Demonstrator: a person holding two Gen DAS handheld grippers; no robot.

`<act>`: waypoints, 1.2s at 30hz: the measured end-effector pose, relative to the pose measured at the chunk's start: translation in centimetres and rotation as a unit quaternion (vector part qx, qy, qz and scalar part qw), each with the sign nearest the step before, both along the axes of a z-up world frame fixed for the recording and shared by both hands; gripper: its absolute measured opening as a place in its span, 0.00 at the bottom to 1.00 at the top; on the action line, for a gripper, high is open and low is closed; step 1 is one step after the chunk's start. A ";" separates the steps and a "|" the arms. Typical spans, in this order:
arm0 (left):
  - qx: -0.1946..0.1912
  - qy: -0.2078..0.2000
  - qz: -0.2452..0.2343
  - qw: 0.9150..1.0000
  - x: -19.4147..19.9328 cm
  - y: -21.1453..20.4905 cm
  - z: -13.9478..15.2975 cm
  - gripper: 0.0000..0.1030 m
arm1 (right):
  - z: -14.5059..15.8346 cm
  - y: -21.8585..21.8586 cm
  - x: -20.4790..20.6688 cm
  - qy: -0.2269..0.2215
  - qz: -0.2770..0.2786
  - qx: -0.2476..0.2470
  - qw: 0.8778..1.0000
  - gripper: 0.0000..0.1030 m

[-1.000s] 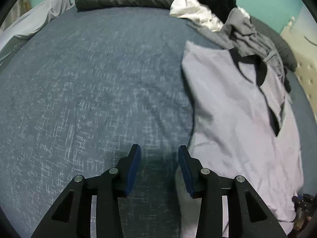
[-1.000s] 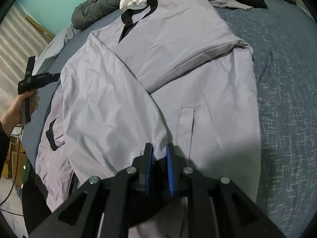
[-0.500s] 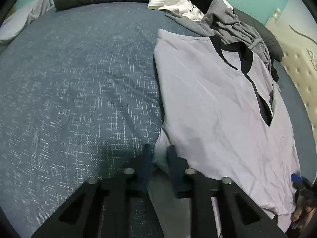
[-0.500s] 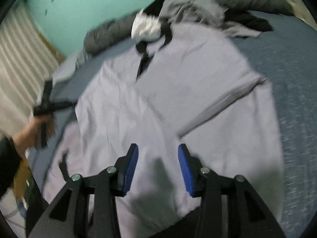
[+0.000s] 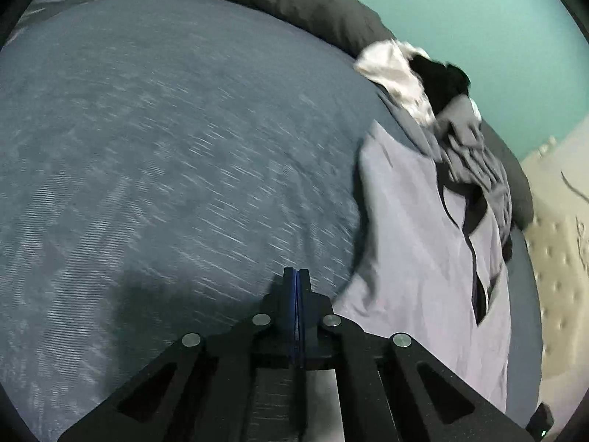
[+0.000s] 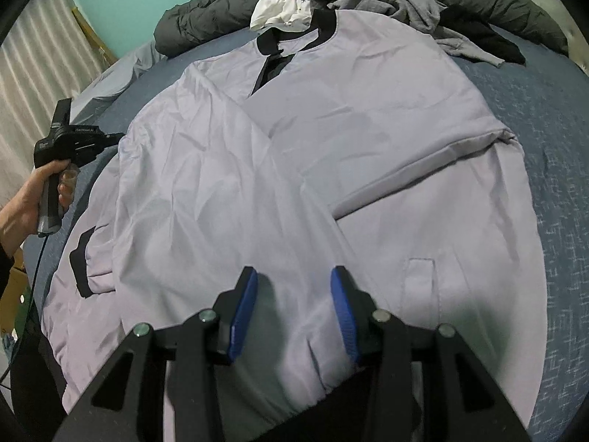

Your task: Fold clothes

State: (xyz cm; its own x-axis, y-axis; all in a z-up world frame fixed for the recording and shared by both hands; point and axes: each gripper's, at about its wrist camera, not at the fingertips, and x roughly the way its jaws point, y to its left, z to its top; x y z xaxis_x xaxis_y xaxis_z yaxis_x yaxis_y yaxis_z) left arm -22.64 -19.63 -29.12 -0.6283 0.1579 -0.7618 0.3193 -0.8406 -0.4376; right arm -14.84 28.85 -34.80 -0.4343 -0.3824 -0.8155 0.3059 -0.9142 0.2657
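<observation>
Jacket (image 6: pixel 294 154) spread on the bed (image 6: pixel 552 118) — our right claw (image 6: pixel 294 309) gapes above its hem; left claw (image 5: pixel 296 294) pressed closed, empty, beside it.

text: small white print on left gripper (image 6: pixel 79 140) body — too small, perhaps a brand | elsewhere: none

Jacket (image 6: pixel 331 154) pale lilac, black collar and cuff. Bed cover (image 5: pixel 165 147) blue-grey, white flecks. Wall (image 5: pixel 460 18) turquoise. Gripper pads (image 6: pixel 241 313) blue.
</observation>
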 end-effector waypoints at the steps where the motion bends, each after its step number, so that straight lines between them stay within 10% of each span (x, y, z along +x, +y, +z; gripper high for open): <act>1: -0.007 0.002 -0.014 1.000 -0.1 0.2 0.3 0.00 | 0.0 0.1 0.0 -0.001 -0.001 -0.003 1.000 0.41; 6: -0.063 -0.010 -0.104 0.993 -1.3 3.3 1.0 0.33 | 0.1 0.1 -0.2 -0.003 -0.005 -0.012 1.000 0.41; 15: -0.066 -0.021 -0.109 0.992 -1.6 3.0 0.2 0.16 | 0.1 0.5 -0.3 -0.007 -0.007 -0.024 1.000 0.41; 27: -0.070 -0.032 -0.110 0.991 6.0 2.2 6.0 0.43 | 4.9 4.2 0.4 0.024 -0.048 -0.071 0.996 0.41; 36: -0.055 -0.090 -0.188 0.976 15.1 4.9 6.8 0.49 | 7.9 11.7 5.6 -0.056 -0.055 -0.044 0.996 0.47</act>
State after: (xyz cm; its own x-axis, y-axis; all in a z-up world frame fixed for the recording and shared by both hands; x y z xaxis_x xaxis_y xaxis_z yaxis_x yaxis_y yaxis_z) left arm -7.51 -14.77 -22.36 -0.3965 0.2635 -0.8794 0.0418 -0.9518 -0.3040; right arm -9.25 40.58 -26.86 -0.3859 -0.4102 -0.8263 0.1697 -0.9120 0.3734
